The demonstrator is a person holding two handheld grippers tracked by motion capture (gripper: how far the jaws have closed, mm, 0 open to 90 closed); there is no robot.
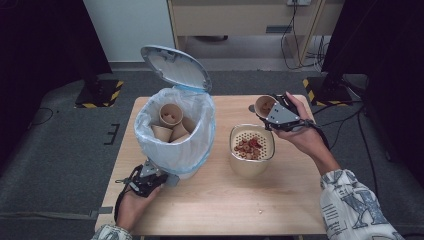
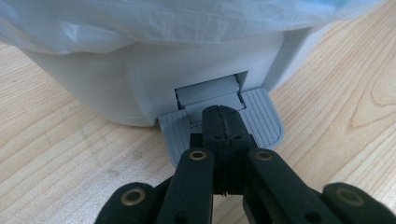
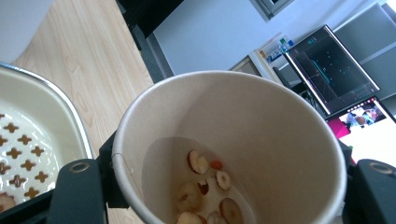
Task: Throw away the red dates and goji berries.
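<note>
Two grippers, high view: left gripper (image 1: 159, 176) at bin (image 1: 175, 150) foot, lid (image 1: 175, 66) up; right gripper (image 1: 272, 112) clamps paper cup (image 1: 263, 105), tilted, mouth toward strainer bowl (image 1: 251, 160) just below-left.
Left gripper view: jaws shut, tips pressing ribbed grey plastic pedal (image 2: 261, 119); white bin wall (image 2: 93, 88) behind.
Right gripper view: jaws pinch cup (image 3: 261, 126) sides; dried fruit slices (image 3: 205, 186) inside; perforated bowl (image 3: 28, 140) at left, on wood table (image 3: 84, 51).

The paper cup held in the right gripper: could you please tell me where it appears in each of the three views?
High view: the paper cup is right of centre, above the strainer bowl.
Left gripper view: not in it; this one faces the bin's pedal.
Right gripper view: the cup sits at the centre, with fruit slices inside.
Shared landmark: the strainer bowl, at that view's left edge.
</note>
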